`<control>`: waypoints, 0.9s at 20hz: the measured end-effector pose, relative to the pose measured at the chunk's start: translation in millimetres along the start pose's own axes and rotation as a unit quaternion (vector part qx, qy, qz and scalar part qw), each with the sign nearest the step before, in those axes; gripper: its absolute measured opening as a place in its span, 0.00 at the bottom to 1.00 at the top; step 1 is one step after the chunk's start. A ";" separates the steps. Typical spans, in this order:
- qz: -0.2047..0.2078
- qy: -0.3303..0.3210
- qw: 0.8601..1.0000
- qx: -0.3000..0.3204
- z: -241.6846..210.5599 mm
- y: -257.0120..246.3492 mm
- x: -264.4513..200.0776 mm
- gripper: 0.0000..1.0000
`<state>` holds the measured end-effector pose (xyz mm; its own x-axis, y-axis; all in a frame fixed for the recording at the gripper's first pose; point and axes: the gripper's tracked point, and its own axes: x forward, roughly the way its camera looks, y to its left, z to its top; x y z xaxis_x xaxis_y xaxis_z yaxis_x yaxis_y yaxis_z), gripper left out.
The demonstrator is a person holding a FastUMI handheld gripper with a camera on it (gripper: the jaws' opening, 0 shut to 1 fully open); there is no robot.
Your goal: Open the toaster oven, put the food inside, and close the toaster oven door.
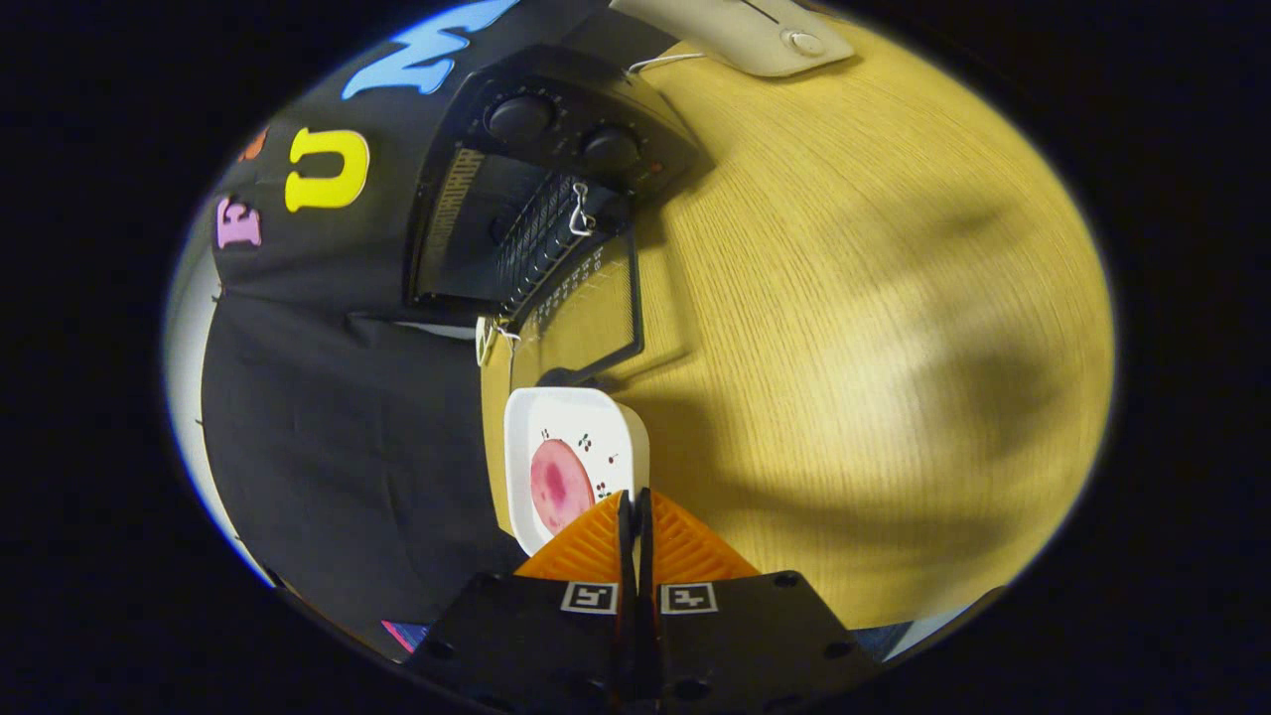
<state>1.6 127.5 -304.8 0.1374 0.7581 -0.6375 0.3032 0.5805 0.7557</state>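
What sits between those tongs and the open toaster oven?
In the gripper view, a white dish holding a pink slice of food lies just ahead of the closed tongs. Beyond it, the toaster oven has its door folded down onto the wooden table.

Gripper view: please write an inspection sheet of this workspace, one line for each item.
Surface: wooden table, shadowed.
Job's things: toaster oven, door open; white plate holding pink food, just ahead of the fingers.
Clutter: beige object beyond the oven.
Grippers: gripper fingers closed together, holding nothing, tips at the plate's near edge.
Cables: thin white cord by the oven.
Surroundings: black cloth wall.
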 end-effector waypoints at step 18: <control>0.056 -0.225 0.945 0.229 64.8 71.5 65.8 0.02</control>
<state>93.5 199.7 -302.4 0.5498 0.5437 -0.6341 0.6252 0.2355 0.7441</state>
